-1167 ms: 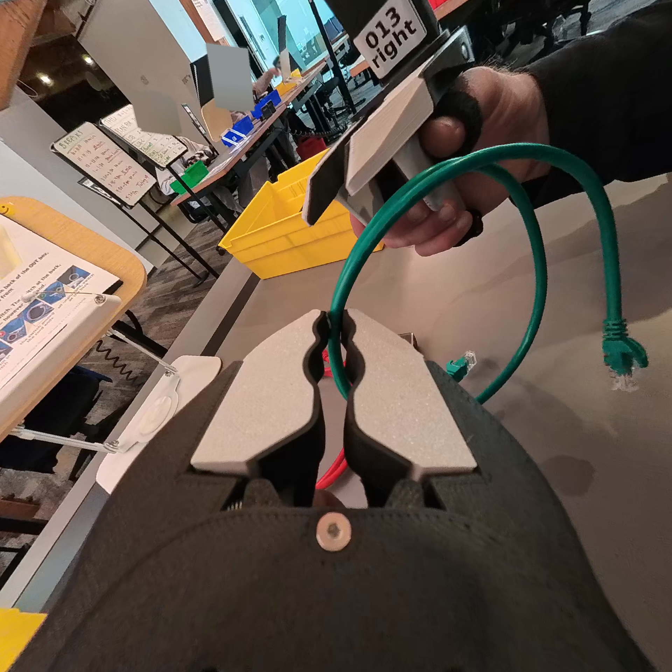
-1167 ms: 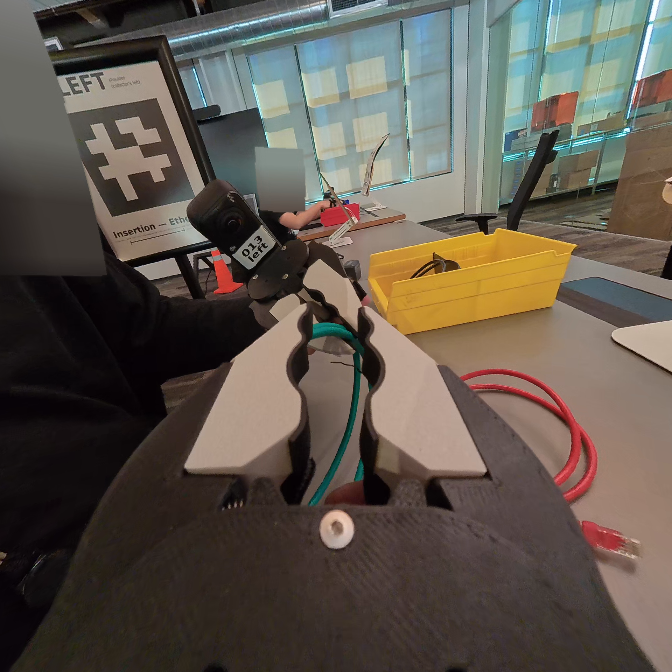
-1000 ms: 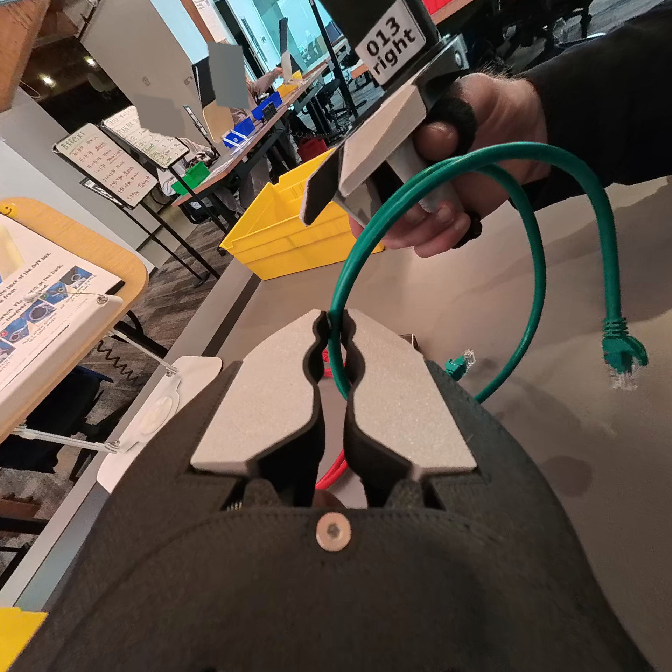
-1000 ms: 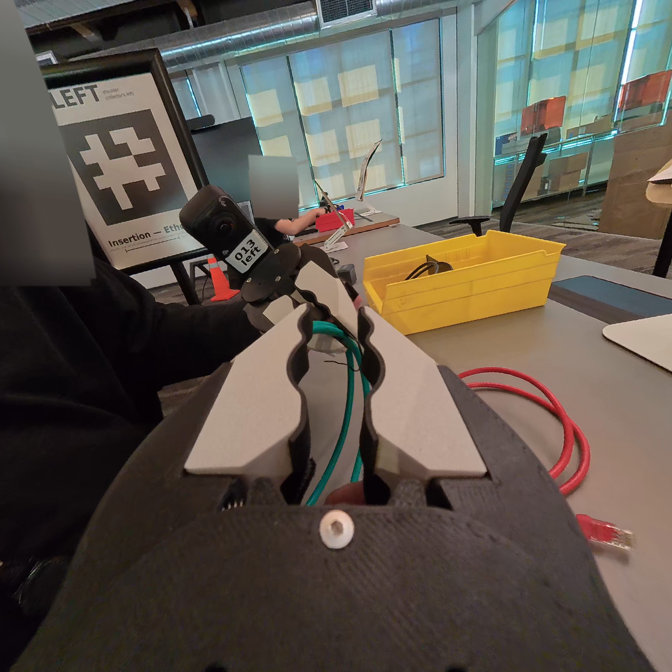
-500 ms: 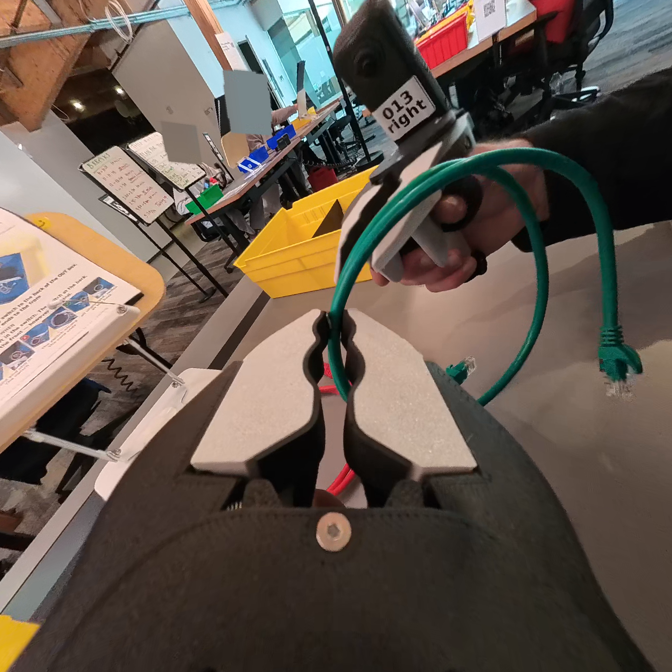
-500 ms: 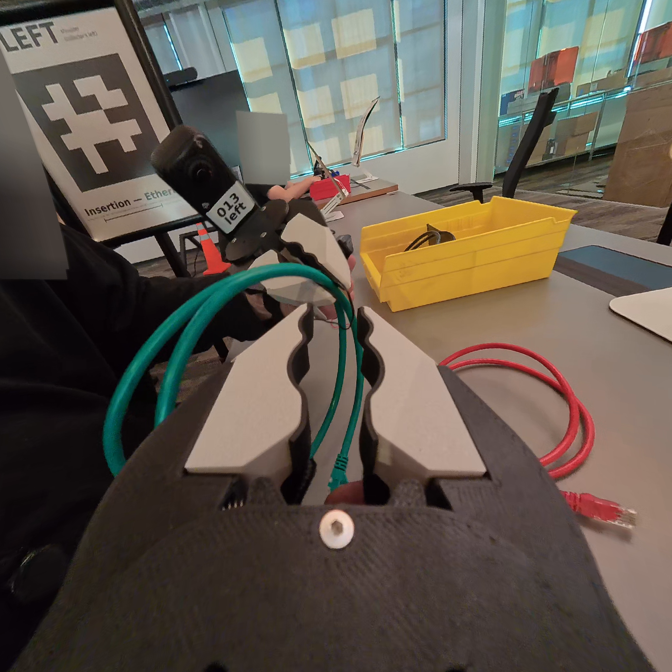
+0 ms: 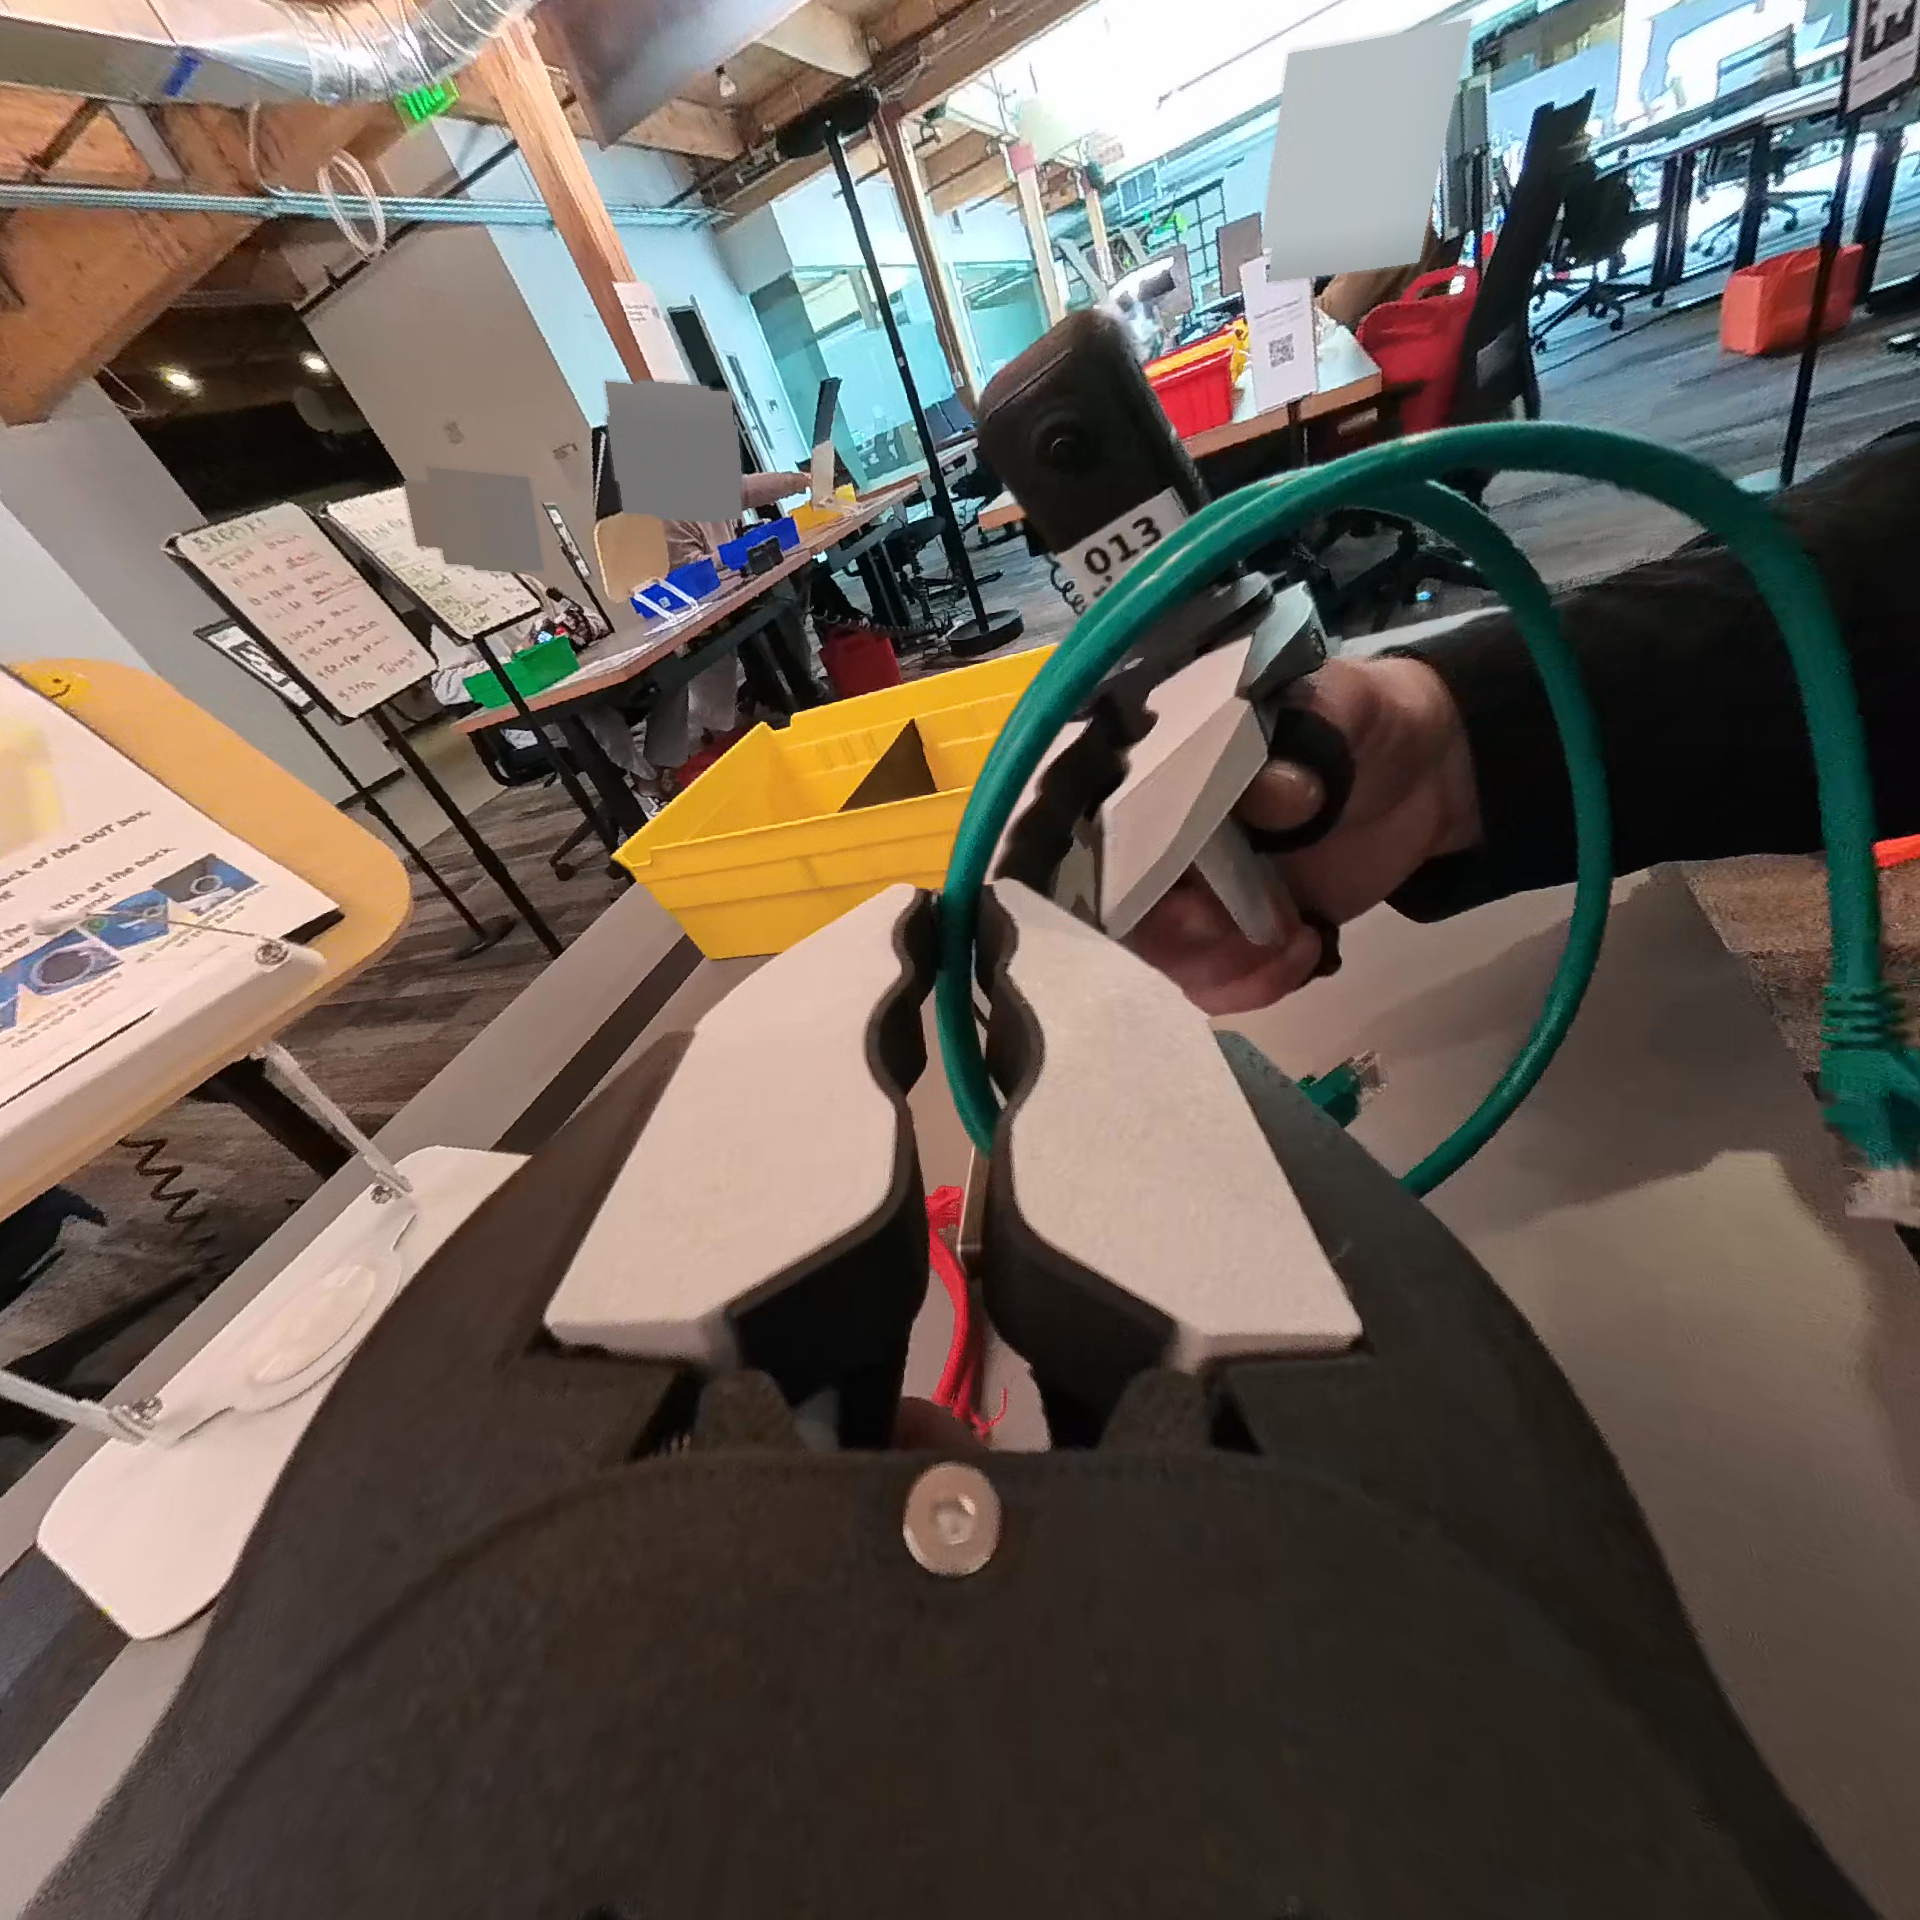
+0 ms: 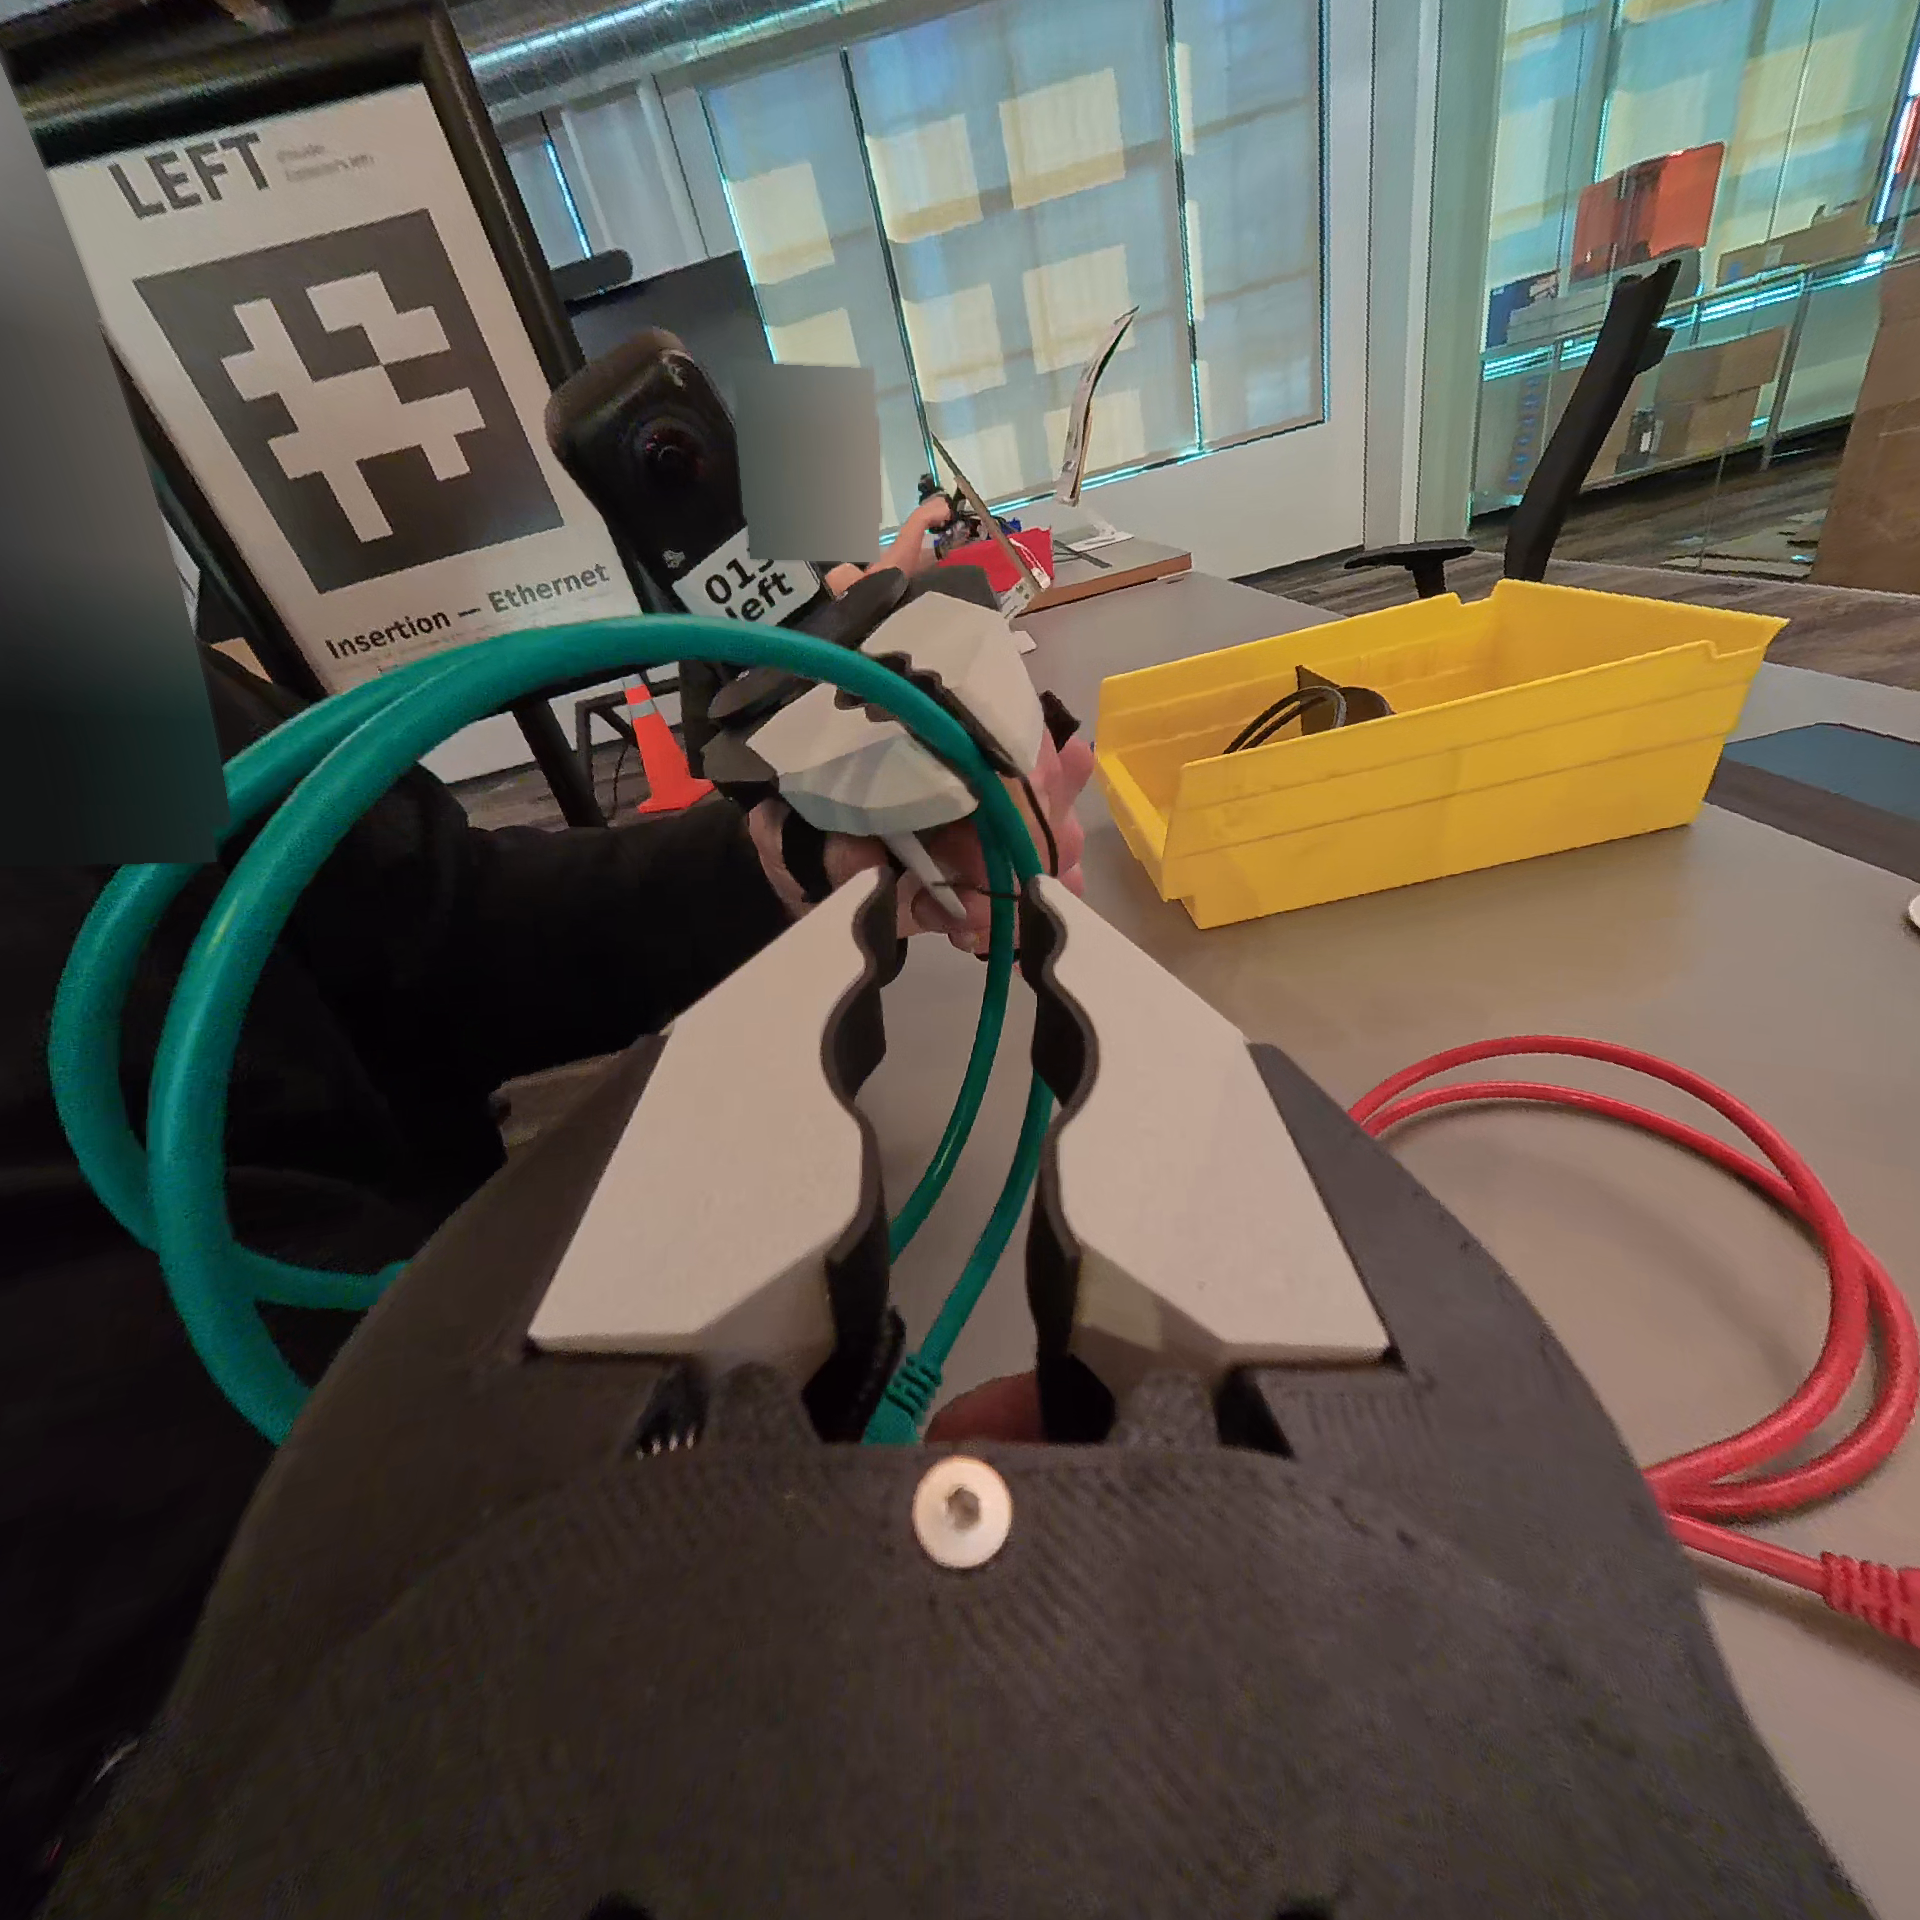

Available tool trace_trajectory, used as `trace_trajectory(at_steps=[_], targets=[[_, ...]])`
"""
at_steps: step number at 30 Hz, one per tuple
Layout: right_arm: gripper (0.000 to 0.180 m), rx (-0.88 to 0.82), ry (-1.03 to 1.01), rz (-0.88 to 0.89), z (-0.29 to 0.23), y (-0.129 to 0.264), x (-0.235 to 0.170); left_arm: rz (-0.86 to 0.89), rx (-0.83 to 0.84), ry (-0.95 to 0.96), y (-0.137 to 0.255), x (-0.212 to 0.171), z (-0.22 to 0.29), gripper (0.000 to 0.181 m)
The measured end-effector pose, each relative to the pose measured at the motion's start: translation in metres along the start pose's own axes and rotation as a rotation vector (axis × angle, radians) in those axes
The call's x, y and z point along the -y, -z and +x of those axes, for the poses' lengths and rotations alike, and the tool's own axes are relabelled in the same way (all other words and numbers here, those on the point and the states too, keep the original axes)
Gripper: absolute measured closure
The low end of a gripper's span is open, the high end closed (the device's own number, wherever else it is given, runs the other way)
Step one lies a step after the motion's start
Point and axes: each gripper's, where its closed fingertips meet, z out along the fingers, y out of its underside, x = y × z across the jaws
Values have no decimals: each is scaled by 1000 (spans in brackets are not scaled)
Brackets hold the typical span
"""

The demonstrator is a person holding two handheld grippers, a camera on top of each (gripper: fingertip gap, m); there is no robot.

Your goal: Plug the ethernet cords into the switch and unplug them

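Note:
My left gripper (image 7: 958,914) is shut on a green ethernet cord (image 7: 1579,790) near its fingertips and holds it above the grey table (image 7: 1558,1351). The cord curls in a double loop, and one green plug (image 7: 1870,1091) hangs at the right. My right gripper (image 8: 956,904) is open by a narrow gap. The same green cord (image 8: 197,1039) runs loosely between its jaws, with a plug boot (image 8: 904,1392) near the base of the fingers. A red ethernet cord (image 8: 1818,1247) lies coiled on the table (image 8: 1351,987) to the right. No switch shows clearly.
A yellow bin (image 8: 1455,790) stands on the table beyond the grippers and also shows in the left wrist view (image 7: 831,831). A white stand base (image 7: 260,1351) sits at the table's left edge. A sign board (image 8: 343,395) and a person's dark sleeve (image 8: 468,935) are at the left. Only a small space, under 4 cm, lies between the two pairs of fingers.
Both grippers have tilted upward. The green cord has slid through the right gripper's gap, so its loop now hangs at the left and a plug end sits near the finger bases. The left grip is unchanged.

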Motion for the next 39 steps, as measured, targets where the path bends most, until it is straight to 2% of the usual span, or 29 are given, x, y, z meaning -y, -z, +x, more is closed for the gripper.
trace_trajectory(at_steps=[8,9,15,20,23,27,30,39], targets=[[171,9,-44,45,0,1,6,-1,-24,-19,-4,3,9,174],[179,8,-40,44,0,2,6,2,-26,-18,-4,4,9,174],[179,2,-24,48,0,4,8,9,-24,-26,-2,8,9,174],[165,-4,-40,67,5,8,11,15,-27,-27,-2,10,10,175],[163,6,-68,38,5,5,4,17,-37,-29,-3,12,12,174],[165,34,-101,27,1,0,-1,24,-50,-34,-4,15,17,174],[179,42,-110,50,0,0,1,23,-59,-39,-5,17,19,174],[180,11,-47,41,1,5,6,5,-49,-40,-5,13,16,174]])
